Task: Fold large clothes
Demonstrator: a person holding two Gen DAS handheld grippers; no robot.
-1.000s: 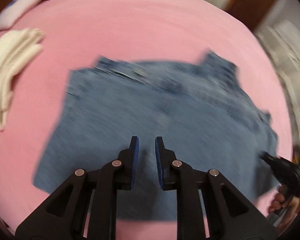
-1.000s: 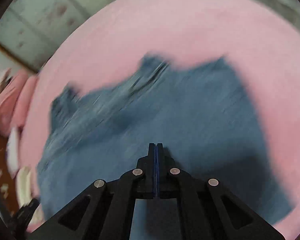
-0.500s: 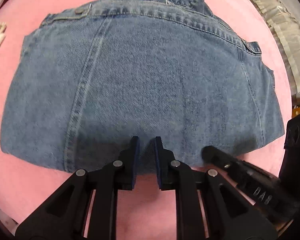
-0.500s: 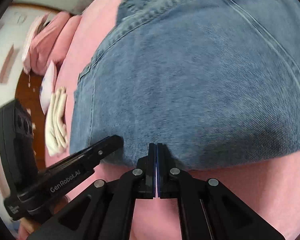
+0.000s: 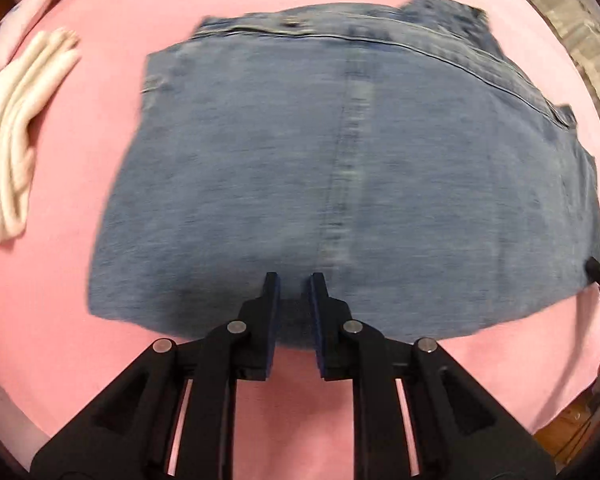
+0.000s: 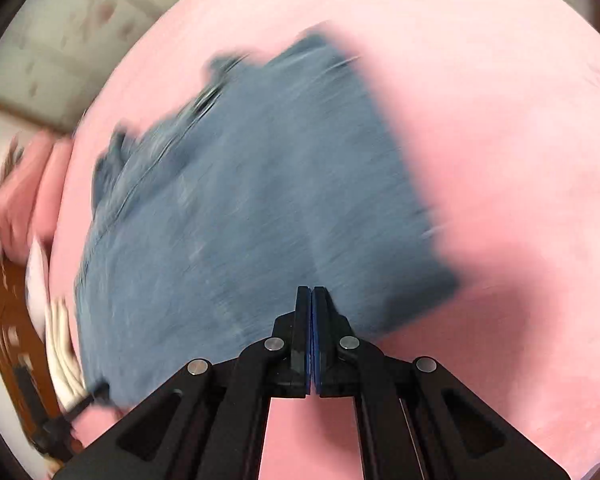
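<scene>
Both hand-held grippers hold nothing: left hand-held gripper (image 5: 292, 280) slightly parted, right hand-held gripper (image 6: 312, 292) fully closed. Folded denim garment (image 5: 340, 168) on the pink bed (image 5: 260, 8) might unfold if a careless finger snags its near edge.

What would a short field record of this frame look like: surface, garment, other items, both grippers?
surface: pink bed sheet
garment: folded blue denim garment, lying flat on the sheet
other items: folded cream-white cloth, left of the denim and apart from it
left gripper: jaws slightly apart, over the denim's near edge, nothing visibly pinched
right gripper: jaws shut, nothing between them, over the denim's near edge
image quality: right wrist view heavily blurred
</scene>
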